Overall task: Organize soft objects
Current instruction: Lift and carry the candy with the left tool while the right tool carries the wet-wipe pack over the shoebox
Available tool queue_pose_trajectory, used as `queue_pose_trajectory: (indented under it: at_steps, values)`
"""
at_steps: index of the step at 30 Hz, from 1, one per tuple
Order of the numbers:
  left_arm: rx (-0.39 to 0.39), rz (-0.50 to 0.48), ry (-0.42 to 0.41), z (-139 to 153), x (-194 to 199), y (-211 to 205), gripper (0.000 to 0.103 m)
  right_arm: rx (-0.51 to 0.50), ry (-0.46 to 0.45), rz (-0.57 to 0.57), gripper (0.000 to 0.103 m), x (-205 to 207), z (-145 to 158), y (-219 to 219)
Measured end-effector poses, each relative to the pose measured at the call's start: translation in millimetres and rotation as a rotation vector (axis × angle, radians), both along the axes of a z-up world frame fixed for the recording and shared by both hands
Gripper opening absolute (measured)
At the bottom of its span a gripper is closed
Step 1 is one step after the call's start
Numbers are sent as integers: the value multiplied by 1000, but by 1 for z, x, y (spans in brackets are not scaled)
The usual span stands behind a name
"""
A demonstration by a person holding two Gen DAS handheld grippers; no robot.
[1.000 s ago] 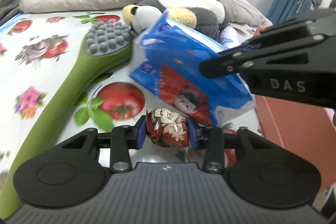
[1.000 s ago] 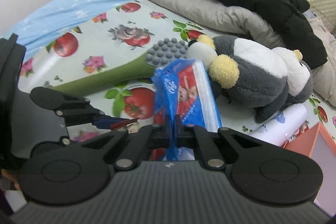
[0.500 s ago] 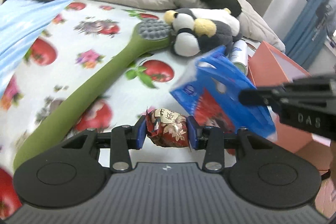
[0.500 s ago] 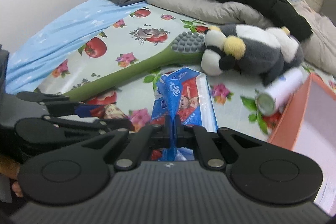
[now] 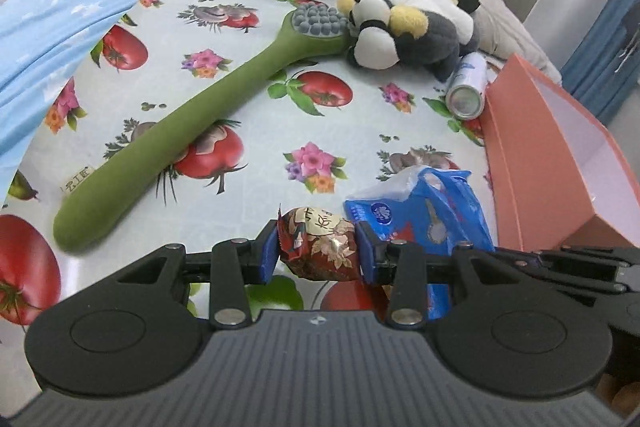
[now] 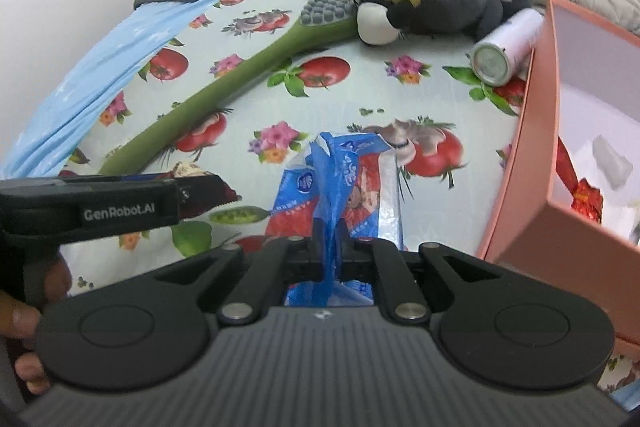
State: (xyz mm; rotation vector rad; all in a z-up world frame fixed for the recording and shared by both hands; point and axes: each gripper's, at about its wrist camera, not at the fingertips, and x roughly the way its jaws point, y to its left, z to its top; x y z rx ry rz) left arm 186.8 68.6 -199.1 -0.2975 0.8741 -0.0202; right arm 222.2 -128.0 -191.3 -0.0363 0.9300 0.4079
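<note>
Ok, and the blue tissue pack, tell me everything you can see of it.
The tissue pack is a soft plastic-wrapped bundle, blue with a red panel showing a cartoon face and white print. Its blue carry handle is bunched up between the fingers of the right gripper, whose jaws have just been opening slightly, though the handle looks pinched. The pack hangs tilted just above or on the flowered bed sheet, beside the pink box, with the left gripper close by.

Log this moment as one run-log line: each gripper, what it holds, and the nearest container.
left gripper: shut on red foil snack packet | right gripper: jaws just opening, blue plastic tissue pack between them | open pink cardboard box: right of pack
</note>
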Motion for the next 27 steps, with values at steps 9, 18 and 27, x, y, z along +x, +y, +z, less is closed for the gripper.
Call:
queue_pose_trajectory:
  at_steps: [9,18,27]
  values:
    - [18,35,47,-4,8,-10,46,5,-35,40,41,-2,-17,-5]
    - [34,67,85,-4,20,-14,46,32,-30,29,16,6,-33,-7]
    - [62,87,140,-10,29,-23,46,48,-81,22,11,4,-30,-19]
